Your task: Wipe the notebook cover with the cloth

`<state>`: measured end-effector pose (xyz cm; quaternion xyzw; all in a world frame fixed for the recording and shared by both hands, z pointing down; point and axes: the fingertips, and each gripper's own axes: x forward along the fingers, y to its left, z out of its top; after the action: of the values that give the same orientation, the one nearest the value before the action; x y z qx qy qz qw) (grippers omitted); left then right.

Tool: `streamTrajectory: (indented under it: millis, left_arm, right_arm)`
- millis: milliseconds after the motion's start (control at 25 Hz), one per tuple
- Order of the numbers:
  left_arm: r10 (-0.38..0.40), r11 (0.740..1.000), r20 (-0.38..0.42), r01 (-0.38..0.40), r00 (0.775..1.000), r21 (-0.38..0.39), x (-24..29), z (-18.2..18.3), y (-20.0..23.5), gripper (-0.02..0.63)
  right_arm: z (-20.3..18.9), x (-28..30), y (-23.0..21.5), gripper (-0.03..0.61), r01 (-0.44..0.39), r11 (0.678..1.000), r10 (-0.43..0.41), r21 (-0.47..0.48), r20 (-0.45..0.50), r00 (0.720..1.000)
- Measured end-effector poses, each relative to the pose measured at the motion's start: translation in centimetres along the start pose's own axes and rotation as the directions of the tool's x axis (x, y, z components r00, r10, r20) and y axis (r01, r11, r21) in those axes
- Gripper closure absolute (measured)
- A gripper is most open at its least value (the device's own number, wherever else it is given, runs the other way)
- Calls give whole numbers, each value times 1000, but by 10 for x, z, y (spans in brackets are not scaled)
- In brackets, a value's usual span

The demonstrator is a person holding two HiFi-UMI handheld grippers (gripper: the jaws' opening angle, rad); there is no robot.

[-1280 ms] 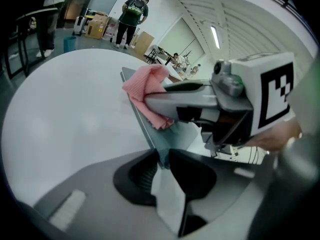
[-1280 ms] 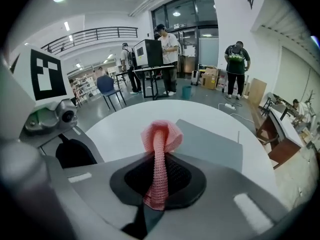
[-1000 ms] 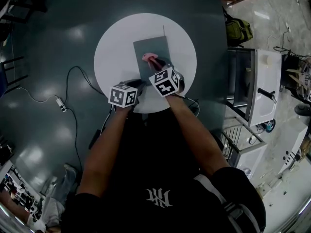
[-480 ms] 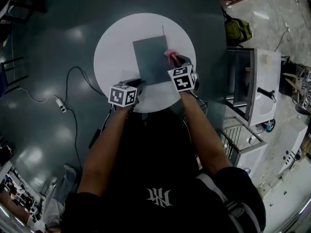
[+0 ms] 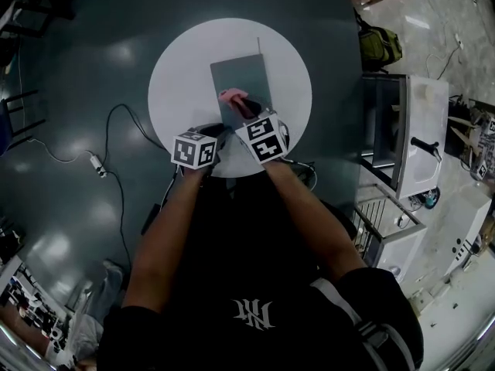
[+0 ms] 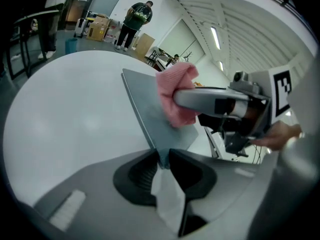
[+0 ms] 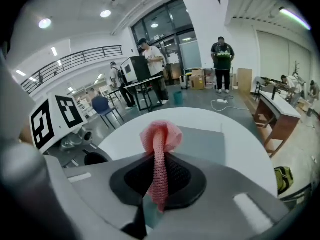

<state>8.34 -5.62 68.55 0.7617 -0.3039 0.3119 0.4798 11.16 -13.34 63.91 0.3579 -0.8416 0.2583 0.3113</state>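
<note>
A grey notebook (image 5: 241,86) lies on the round white table (image 5: 178,76). My left gripper (image 5: 220,134) is shut on the notebook's near left corner (image 6: 161,156), pinning the thin cover between its jaws. My right gripper (image 5: 249,111) is shut on a pink cloth (image 5: 231,96), whose bunched end (image 7: 161,134) sticks out past the jaws and rests on the left half of the notebook cover (image 7: 205,140). In the left gripper view the pink cloth (image 6: 176,98) presses on the cover (image 6: 150,109) just ahead of my left jaws.
A thin white stick (image 5: 258,47) lies at the notebook's far right corner. Cables (image 5: 116,141) run over the dark floor left of the table. A white cabinet (image 5: 414,134) stands to the right. People (image 7: 221,64) stand far off in the hall.
My right gripper has swept the pink cloth from the notebook's right edge back to its left half. My left gripper has stayed on the near corner.
</note>
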Motion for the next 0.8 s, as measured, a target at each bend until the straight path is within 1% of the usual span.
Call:
streamTrajectory:
  millis: [80,160,280,440,640,800]
  left_arm:
    - [4,1000,1,-4,1000,-1,0,0,0,534]
    - [9,1000,4,-9,1000,-3,0,0,-1,532]
    - [13,1000,5,-13,1000,-3,1,0,-2,532]
    - [16,1000,8,-16,1000,-2,1,0,0,532]
    - [12,1000,8,-12,1000,-1,4,0,0,532]
    - [13,1000,7,-13,1000,2,4,0,1,532]
  right_arm:
    - [-4,15,20,549,-46,998,45,-46,-35,998]
    - [-12,27,32,549,-73,993,66,-89,-77,995]
    - [-19,37,35,549,-69,987,52,-147,-115,992]
    - [-20,40,34,549,-69,974,45,-216,-111,993]
    - [-25,34,15,549,-31,974,11,-224,-93,996]
    - [-31,21,-12,549,17,980,-34,-197,-83,996]
